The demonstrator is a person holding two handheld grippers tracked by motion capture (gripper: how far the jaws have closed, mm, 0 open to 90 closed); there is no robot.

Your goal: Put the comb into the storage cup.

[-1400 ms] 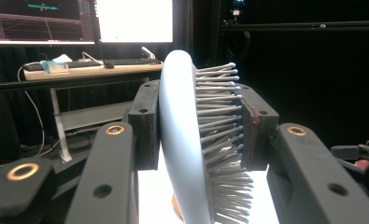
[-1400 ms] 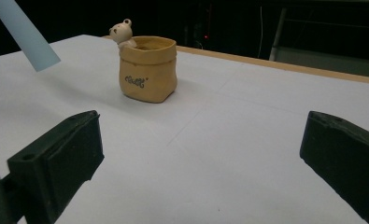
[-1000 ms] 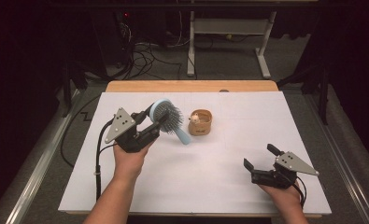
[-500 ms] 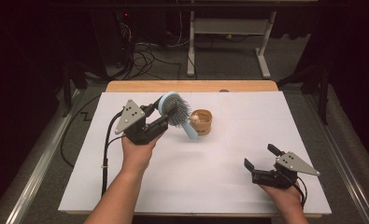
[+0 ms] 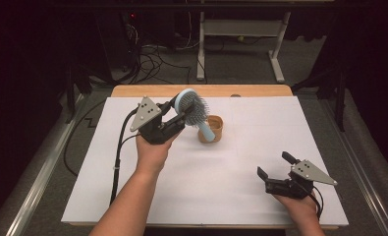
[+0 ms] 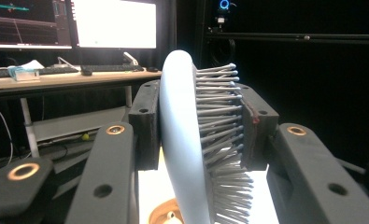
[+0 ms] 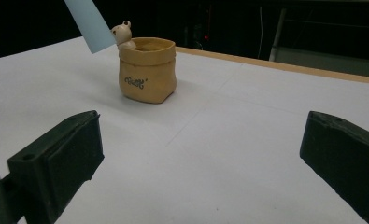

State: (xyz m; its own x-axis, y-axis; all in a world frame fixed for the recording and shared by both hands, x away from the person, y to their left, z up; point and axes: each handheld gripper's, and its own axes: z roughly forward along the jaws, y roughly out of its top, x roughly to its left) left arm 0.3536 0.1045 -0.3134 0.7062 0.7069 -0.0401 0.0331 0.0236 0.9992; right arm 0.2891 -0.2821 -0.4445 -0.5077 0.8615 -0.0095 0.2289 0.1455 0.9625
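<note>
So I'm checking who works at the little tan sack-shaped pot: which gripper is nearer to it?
Left. The left gripper, shut on the blue hairbrush, hangs just left of the tan pot, brush handle over its mouth. The right gripper rests open near the table's front right.

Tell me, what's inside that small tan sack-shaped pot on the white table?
A little bear figure peeks over the rim of the tan sack-shaped pot. Its walls hide the rest of the inside. The light blue hairbrush's handle hangs beside the rim.

High overhead view, two low claw-mounted close-ups, pot (image 5: 211,129) shared.
</note>
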